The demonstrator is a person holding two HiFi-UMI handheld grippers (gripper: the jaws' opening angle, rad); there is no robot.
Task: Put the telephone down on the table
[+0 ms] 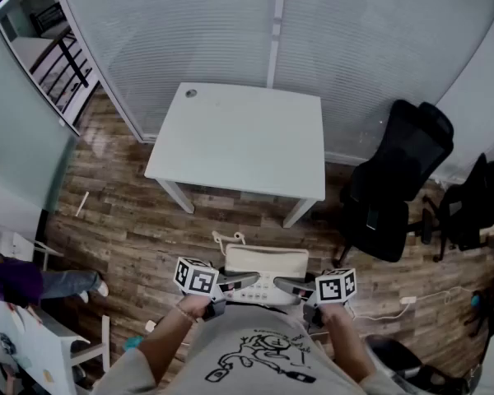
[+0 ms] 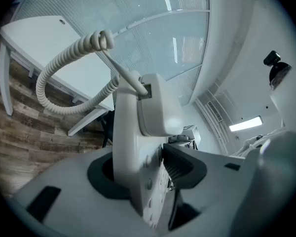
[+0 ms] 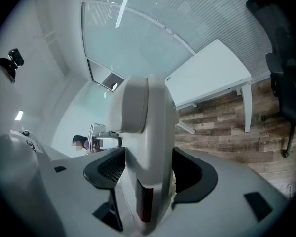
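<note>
Presently the telephone (image 1: 263,271) is off the desk (image 1: 239,138), carried low and close to the person's body over the wood floor (image 1: 132,220). The left tongs (image 1: 244,281) are clamped on its left end and the right tongs (image 1: 290,285) on its right end. Each gripper view shows the casing pinched between both pads. The coiled cord (image 1: 227,239) loops loose off the far-left corner of the set.

Assessment of the step in hand, the carry to the desk: both grips should travel together and keep the set level, since a slip at either end would tip it. The cord is best brought over the top first, lest it trail off the near edge. Lower flat, well in from that edge, then release.

Clearance: the desk top is bare apart from a small round fitting (image 1: 191,93) at its far-left corner. A black office chair (image 1: 395,179) stands right of the desk, apart from it. A pale cable (image 1: 395,307) lies on the floor at near right. A straight approach looks unobstructed.
</note>
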